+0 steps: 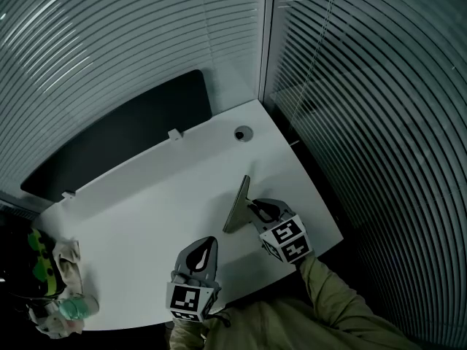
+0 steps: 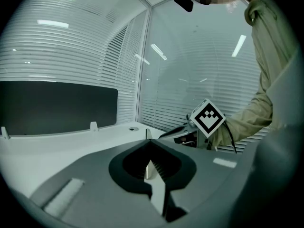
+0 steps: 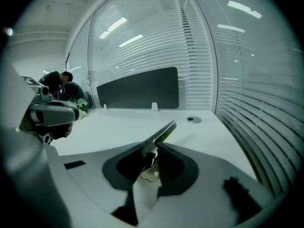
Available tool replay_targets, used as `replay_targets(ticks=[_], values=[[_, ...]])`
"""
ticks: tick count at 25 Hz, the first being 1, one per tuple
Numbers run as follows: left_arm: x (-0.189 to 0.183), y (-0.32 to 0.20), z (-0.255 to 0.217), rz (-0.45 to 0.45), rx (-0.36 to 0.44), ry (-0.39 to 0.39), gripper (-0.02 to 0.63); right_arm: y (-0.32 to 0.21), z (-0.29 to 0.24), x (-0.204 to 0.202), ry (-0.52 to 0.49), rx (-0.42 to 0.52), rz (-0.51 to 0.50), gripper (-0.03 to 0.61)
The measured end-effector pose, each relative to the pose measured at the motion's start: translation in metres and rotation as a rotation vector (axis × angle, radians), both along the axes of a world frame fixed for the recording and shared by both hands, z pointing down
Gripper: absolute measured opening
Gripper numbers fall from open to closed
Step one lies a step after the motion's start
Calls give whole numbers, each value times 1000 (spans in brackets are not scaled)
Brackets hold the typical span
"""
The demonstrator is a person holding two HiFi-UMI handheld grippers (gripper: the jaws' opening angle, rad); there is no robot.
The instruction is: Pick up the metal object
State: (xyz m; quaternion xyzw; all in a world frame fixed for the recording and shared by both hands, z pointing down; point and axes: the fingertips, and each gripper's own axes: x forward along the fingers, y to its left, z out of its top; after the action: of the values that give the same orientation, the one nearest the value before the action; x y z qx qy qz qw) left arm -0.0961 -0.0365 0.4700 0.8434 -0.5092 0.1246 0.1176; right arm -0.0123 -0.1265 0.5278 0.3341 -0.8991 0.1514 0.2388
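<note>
A thin grey metal object point(image 1: 237, 204), a flat bent plate, stands tilted on the white desk point(image 1: 139, 210) right of centre. My right gripper point(image 1: 257, 211) has come at it from the near right and is shut on its lower end. In the right gripper view the plate point(image 3: 163, 132) runs up and away from between the pads of my right gripper point(image 3: 151, 152). My left gripper point(image 1: 201, 252) hovers over the desk's front edge, to the left of the plate, shut with nothing in it. In the left gripper view its jaws point(image 2: 151, 167) meet, and the right gripper's marker cube point(image 2: 207, 118) shows beyond.
A dark partition panel point(image 1: 124, 141) lines the desk's far edge. A round cable grommet point(image 1: 243, 133) sits near the far right corner. A heap of soft toys and cloth point(image 1: 58, 283) lies at the left end. Glass walls with blinds point(image 1: 365, 122) close off the back and right.
</note>
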Motion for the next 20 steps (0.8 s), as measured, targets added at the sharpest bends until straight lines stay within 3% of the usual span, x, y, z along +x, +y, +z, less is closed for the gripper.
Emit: replay_targets(ticks=[5, 9, 15, 17, 20], values=[[1, 3, -2, 6, 7, 2, 8, 8, -8, 0, -17, 14, 4, 63], [-4, 3, -1, -6, 1, 1, 6, 20, -31, -10, -21, 118, -57, 49], [-7, 6, 2, -15, 3, 1, 8, 70, -61, -41, 140, 439, -353, 35], [-9, 6, 2, -19, 6, 2, 6, 91, -66, -52, 170, 504, -444, 34], [-13, 6, 1, -27, 7, -2, 8, 109, -67, -62, 162, 534, -494, 34]])
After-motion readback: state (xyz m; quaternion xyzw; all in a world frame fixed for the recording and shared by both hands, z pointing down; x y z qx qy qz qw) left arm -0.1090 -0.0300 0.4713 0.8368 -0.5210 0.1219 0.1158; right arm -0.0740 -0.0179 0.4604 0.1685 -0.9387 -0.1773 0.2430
